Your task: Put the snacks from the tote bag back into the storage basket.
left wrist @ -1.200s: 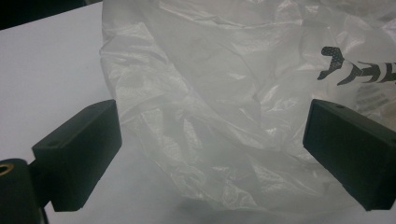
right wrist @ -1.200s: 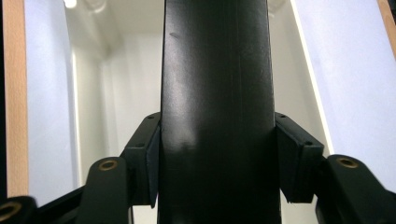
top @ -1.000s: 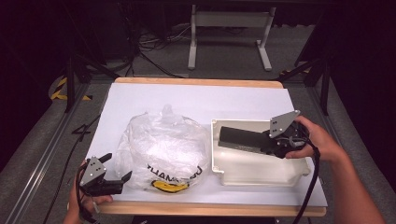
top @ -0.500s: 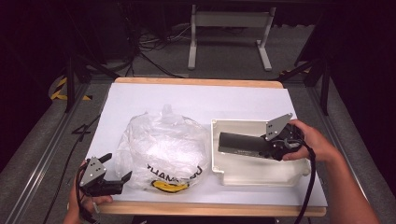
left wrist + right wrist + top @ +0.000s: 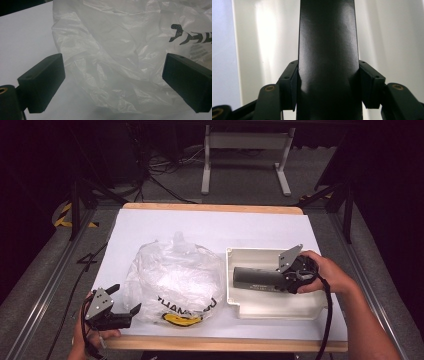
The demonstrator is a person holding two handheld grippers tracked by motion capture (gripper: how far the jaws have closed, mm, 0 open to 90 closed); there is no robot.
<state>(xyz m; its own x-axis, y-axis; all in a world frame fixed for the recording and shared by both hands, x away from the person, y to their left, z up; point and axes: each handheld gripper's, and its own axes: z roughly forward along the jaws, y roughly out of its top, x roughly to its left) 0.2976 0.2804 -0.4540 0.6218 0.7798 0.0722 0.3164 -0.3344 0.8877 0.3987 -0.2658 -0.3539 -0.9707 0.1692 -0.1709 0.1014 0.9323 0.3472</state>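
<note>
Dark bar: a long, flat-sided dark block (image 5: 257, 278), lying level over the cream tray (image 5: 272, 306), pointing toward the plastic bag; whether it touches the tray floor, I cannot tell.
Right gripper: (image 5: 286, 279) clenched on the bar's near end, a jaw pressed flat against each side, as its own view (image 5: 327, 86) shows plainly; the person's right hand (image 5: 324, 274) wraps the handle above the tray's right side.
Cream tray: a shallow rectangular bin on the right half of the table, close to the front edge, its left wall just beside the bag.
Plastic bag: crumpled, clear, with black lettering and a yellow mark (image 5: 174, 282), sitting at the middle of the table toward the front edge.
Left gripper: (image 5: 123, 302) at the front-left corner, jaws spread wide and holding nothing; in its own view (image 5: 113, 82) the bag's wrinkled side sits just ahead, between the two pads.
Table: white-covered top (image 5: 210, 227) with a wooden rim, bare along the back edge.
</note>
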